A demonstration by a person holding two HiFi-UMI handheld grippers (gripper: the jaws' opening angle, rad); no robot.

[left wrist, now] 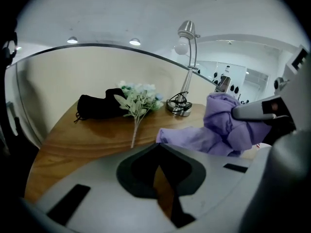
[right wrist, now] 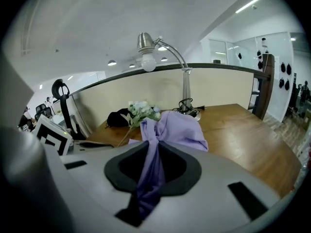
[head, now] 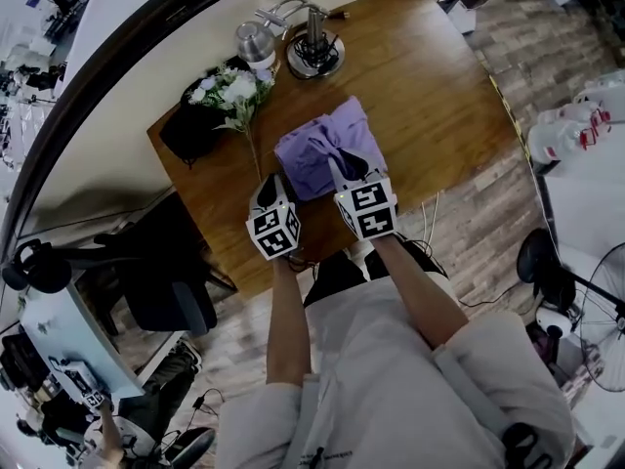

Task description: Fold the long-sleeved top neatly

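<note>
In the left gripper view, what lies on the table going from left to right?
black fabric item → flower sprig → lamp base → purple long-sleeved top

The head view looks steeply down over the left gripper [head: 272, 182] and right gripper [head: 342, 172] onto the brown wooden table [head: 430, 96]. Each gripper view rides close behind its jaws, facing forward; both share the crumpled lilac fabric top [right wrist: 180, 125] ahead.
</note>
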